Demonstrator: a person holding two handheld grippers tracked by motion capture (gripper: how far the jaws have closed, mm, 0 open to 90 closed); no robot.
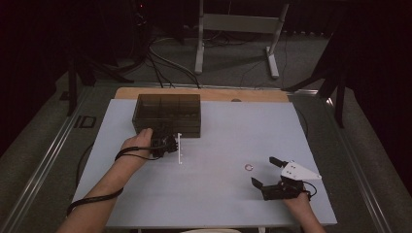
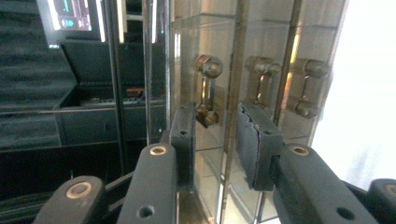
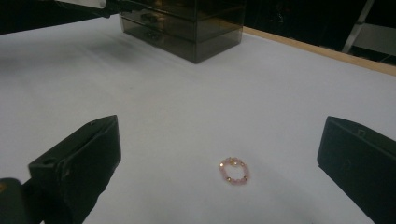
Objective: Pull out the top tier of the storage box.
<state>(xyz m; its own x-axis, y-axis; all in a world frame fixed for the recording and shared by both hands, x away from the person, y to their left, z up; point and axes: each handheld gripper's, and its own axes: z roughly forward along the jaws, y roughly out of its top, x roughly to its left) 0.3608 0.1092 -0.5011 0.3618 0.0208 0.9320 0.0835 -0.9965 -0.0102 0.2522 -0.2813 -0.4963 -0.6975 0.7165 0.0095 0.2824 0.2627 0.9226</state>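
At the front face of the smoked-plastic drawer box [image 1: 167, 114], the left gripper [image 2: 215, 140] is closing in on a small metal drawer handle [image 2: 207, 91], one of three dumbbell-shaped pulls standing in a row in the left gripper view; its jaws are standing narrowed either side of the handle's lower end, and whether the pads are pressing on it yet I cannot tell. The handle is looking stiff, smooth and slippery, so the sound place to take hold is probably across its thin middle bar, between the two knobs, where the pads are least likely to slide off. The box itself is looking light and rigid, sitting near the far left of the white table [image 1: 218, 204], and it may be dragged forward if a drawer sticks (a steady, level pull would suit it). Well apart, toward the near right, a small pink bead ring [image 3: 234, 171] is lying flat on the table, light and easily nudged, with the right gripper [image 3: 219, 163] hovering wide open around it, holding nothing
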